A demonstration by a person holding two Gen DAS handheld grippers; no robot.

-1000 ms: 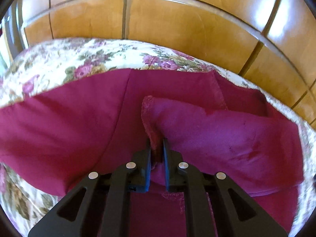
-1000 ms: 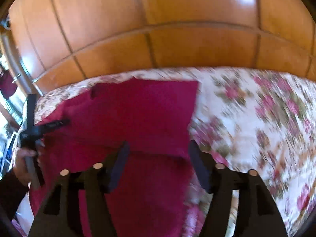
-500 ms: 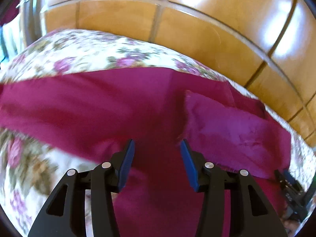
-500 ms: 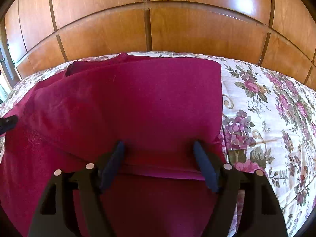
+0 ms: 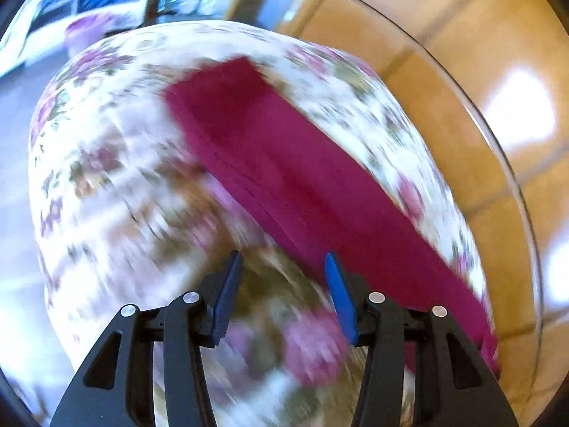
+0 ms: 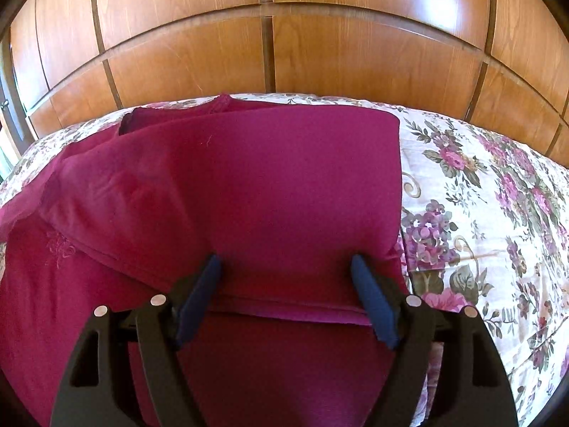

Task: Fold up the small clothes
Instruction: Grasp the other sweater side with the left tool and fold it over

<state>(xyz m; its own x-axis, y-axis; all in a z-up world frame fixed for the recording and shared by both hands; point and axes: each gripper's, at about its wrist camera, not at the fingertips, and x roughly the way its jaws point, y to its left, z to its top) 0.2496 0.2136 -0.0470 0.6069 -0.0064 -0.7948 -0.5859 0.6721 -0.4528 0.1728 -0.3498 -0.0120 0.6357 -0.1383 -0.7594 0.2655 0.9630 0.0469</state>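
Note:
A magenta garment (image 6: 270, 185) lies on the floral bedspread (image 6: 480, 213), with one layer folded over and a fold edge running across near the bottom. My right gripper (image 6: 286, 267) hovers open just over that folded layer, its pads (image 6: 371, 299) apart and not pressing the cloth. In the blurred left wrist view the garment (image 5: 295, 163) shows as a diagonal band from the upper middle to the lower right. My left gripper (image 5: 281, 267) is open above the bedspread (image 5: 117, 185) beside the garment's near edge, with nothing between its fingers.
Wooden wardrobe panels (image 6: 270, 46) rise right behind the bed's far edge. In the left wrist view the bed's rounded end drops off to a blurred floor and furniture (image 5: 89, 3) at the upper left. Bare bedspread extends to the right of the garment.
My left gripper let go of the pinched fold, opened, then swung off the garment and rolled, ending over the bedspread. My right gripper sank closer to the cloth and opened a little wider.

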